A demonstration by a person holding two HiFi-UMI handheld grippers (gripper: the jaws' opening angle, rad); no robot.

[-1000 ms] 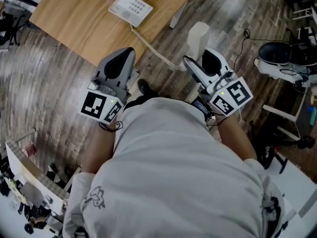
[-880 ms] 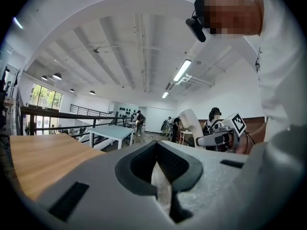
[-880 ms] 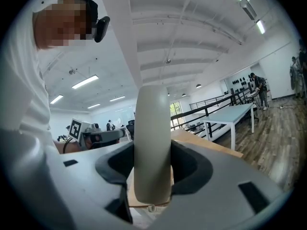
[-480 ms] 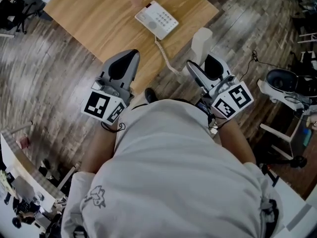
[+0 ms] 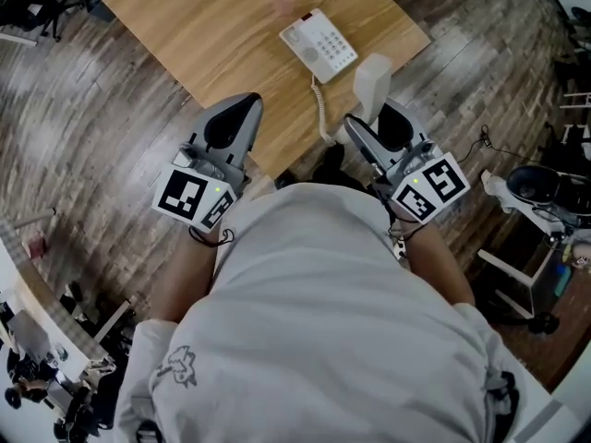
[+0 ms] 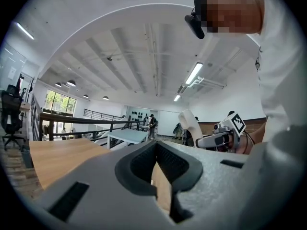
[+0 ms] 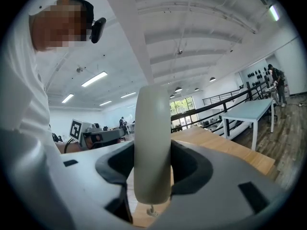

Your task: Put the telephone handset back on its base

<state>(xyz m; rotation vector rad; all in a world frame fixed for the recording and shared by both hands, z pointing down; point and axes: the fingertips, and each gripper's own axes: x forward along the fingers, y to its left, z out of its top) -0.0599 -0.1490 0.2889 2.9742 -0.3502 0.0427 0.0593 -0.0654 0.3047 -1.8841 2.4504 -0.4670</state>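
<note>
The white telephone base lies on a wooden table in the head view, keypad up. Its coiled cord runs from the base over the table's near edge to the white handset. My right gripper is shut on the handset, which stands upright between the jaws, just right of the base. The cord's end hangs below the handset. My left gripper hovers at the table's near edge, left of the cord. Its jaws stand together with nothing in them.
The person's white shirt fills the lower head view, with a dark shoe by the table's edge. A chair base and cables lie on the wood floor at right. A white table and railings stand farther off.
In the head view the table and telephone base have drawn closer and shifted right. Both grippers now reach the table's near edge. The handset has stayed in the right gripper.
</note>
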